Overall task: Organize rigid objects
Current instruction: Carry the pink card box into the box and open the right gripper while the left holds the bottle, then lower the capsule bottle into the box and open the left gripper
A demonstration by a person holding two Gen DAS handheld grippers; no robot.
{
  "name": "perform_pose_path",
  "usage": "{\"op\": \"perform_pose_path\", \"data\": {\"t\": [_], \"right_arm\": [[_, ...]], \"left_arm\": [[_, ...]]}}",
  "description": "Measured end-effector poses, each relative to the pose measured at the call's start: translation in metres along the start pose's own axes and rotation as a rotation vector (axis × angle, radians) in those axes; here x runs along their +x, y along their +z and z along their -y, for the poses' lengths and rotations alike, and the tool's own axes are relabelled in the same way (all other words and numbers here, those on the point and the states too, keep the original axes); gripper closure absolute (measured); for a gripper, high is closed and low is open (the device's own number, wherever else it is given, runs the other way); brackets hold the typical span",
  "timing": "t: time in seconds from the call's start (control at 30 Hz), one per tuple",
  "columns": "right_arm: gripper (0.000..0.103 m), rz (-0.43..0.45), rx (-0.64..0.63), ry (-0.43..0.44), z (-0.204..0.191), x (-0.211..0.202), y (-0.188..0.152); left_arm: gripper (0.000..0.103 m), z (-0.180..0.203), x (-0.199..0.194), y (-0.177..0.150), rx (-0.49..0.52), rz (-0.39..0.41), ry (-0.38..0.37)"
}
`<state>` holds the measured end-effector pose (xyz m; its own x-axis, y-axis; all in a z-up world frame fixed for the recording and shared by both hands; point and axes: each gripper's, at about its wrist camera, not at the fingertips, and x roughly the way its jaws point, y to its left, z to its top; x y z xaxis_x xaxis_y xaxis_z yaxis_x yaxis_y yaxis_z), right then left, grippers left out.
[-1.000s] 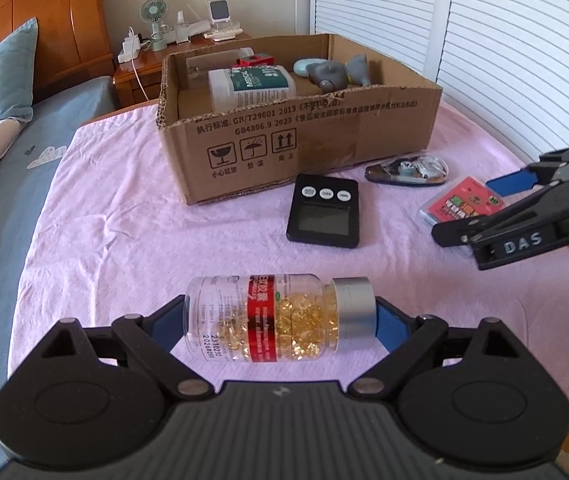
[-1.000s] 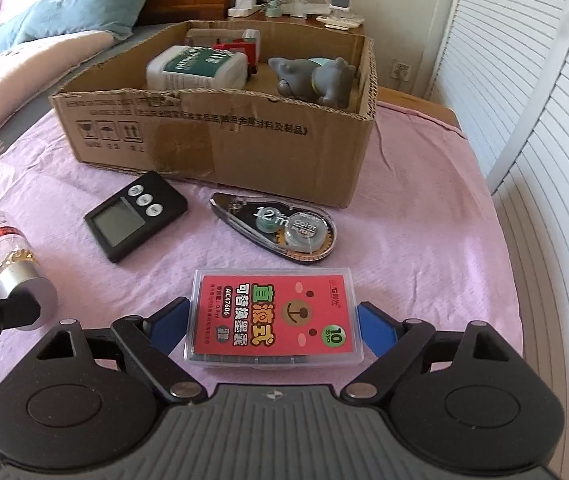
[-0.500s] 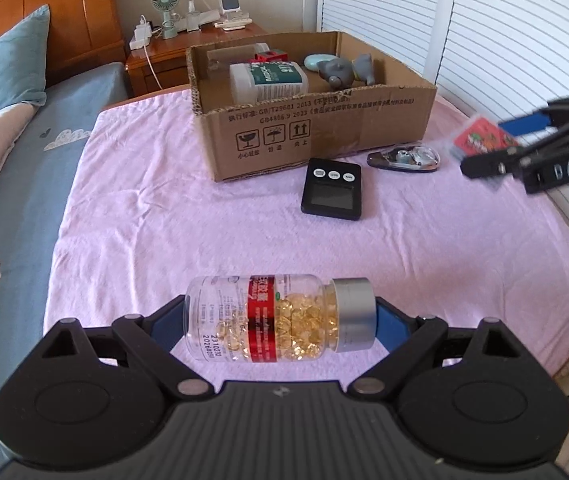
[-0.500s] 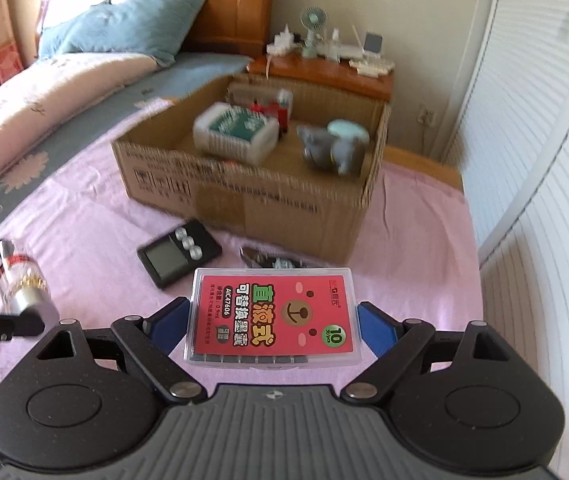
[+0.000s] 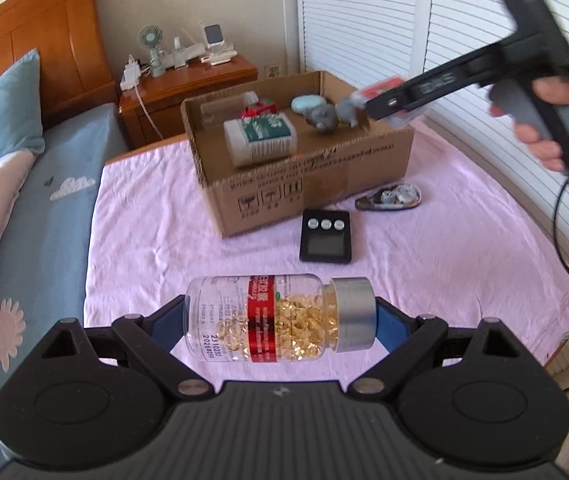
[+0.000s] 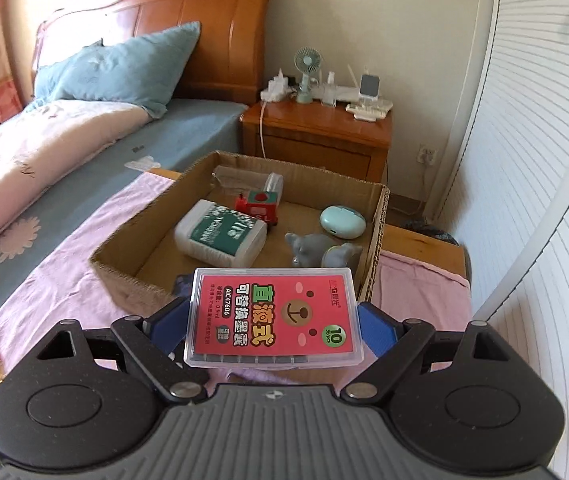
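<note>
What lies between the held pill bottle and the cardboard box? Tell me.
In the left wrist view, the black timer lies on the pink cloth between pill bottle and box.

Bright daylight enters through the white louvred shutters, evenly lighting the pink cloth. Fisheye distortion bows the shutters and headboard towards the dark frame corners. Motion blur softens the right gripper and cardboard box.

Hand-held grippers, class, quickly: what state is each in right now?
Left hand-held gripper: closed on the clear plastic capsule bottle.
Right hand-held gripper: closed on the flat red-labelled plastic refill case.
</note>
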<state>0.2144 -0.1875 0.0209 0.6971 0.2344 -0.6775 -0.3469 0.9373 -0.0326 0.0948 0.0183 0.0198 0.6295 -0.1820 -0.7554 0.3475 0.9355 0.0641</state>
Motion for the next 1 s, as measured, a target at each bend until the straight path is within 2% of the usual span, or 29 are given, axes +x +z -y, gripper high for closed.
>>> {"op": "perform_pose_path", "data": {"t": [0.23,0.3,0.57,0.8,0.9,1.0], "right_arm": [[0.011,-0.059,0.033,-0.003,0.01,0.042,0.012],[0.0,-0.059,0.036,-0.008,0.009,0.046,0.009],[0.0,-0.025,0.1,-0.034,0.014,0.016,-0.006],[0.0,-0.034,0.109,-0.075,0.001,-0.021,-0.04],[0.0,-0.027,0.127,-0.109,-0.004,-0.03,-0.053],[0.0,-0.018,0.17,-0.102,-0.005,-0.038,-0.063]], "left_arm": [[0.01,-0.003,0.009,0.026,0.038,0.034,-0.011],[0.01,-0.003,0.013,0.033,0.05,0.043,-0.01],[0.01,-0.006,0.028,0.063,0.066,0.071,-0.001],[0.01,-0.011,0.05,0.098,0.043,0.082,0.0],[0.01,-0.012,0.066,0.114,0.033,0.073,0.013],[0.01,-0.012,0.083,0.124,0.001,0.048,0.016]]}}
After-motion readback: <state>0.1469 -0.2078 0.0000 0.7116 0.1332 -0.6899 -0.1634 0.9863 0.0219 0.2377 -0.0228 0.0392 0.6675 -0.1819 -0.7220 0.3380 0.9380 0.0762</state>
